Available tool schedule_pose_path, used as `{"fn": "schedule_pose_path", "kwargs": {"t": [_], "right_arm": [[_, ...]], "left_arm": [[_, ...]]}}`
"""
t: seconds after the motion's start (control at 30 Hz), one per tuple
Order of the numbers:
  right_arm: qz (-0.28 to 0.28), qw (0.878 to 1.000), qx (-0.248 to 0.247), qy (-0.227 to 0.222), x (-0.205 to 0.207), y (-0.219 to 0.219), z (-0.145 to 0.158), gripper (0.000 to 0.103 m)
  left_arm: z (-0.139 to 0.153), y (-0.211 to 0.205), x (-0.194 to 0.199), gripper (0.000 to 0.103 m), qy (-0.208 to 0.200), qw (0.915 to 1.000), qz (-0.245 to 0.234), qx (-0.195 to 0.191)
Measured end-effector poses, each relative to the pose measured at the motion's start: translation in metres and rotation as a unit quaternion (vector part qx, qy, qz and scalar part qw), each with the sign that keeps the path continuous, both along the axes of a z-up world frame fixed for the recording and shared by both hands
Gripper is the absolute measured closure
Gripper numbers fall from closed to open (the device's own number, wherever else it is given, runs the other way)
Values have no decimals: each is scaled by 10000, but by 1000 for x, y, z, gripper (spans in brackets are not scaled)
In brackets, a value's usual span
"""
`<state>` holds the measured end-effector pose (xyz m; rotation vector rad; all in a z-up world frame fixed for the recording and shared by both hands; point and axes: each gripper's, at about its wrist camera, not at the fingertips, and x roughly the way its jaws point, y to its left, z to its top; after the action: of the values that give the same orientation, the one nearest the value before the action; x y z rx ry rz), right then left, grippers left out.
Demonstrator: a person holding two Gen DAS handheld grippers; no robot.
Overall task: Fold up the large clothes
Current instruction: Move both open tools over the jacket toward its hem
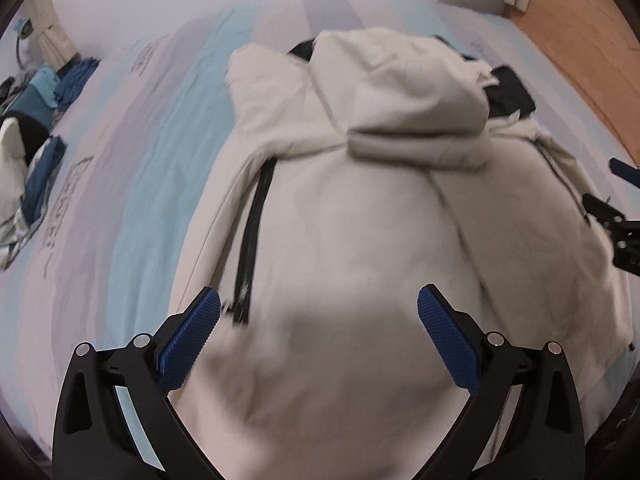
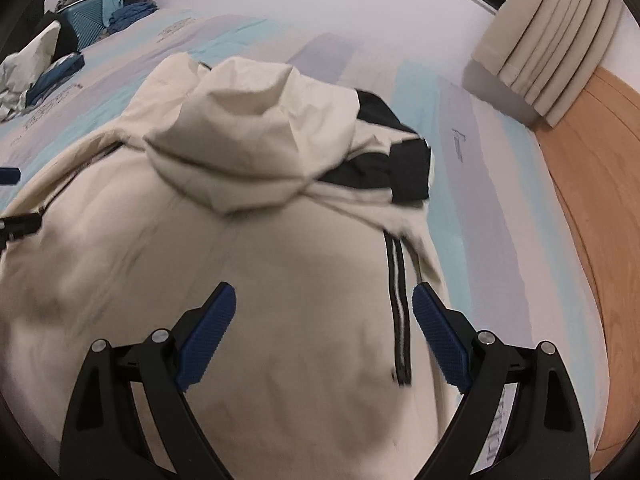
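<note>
Cream hooded jacket [image 1: 360,240] with black zips lies flat on the striped blue and lilac bed sheet [image 1: 152,152], hood toward the far edge. I see my left gripper [image 1: 319,304] spread wide above it, holding nothing, and my right gripper [image 2: 324,300] the same. A teal suitcase [image 2: 90,20] with clothes on top stands past the far left corner. Bare sheet lies on both sides.

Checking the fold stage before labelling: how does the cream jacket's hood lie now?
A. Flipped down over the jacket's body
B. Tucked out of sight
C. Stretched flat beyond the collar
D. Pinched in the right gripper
A: the hood lies folded down onto the cream jacket, and both grippers are open.
</note>
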<state>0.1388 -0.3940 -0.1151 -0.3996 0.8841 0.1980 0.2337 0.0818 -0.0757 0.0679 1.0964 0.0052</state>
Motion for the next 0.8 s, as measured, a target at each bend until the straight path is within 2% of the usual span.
{"fn": "schedule_pose_path", "kwargs": {"t": [0.17,0.4,0.67,0.8], "right_arm": [[100,9997,-74,207,-22,-27,-8,17],[-176,9995,-76,265,-52,-46,5,17],[75,9984,-253,500,-97,-51,-14,17],[-174,9950,208,966,-106,-77,-26,17]], "left_arm": [[5,17,-37,6,59,9993,345,-107],[11,32,-75,6,128,9995,269,-127],[-16,52,-102,6,275,9978,229,-554],[-30,56,-110,6,374,9980,252,-441]]}}
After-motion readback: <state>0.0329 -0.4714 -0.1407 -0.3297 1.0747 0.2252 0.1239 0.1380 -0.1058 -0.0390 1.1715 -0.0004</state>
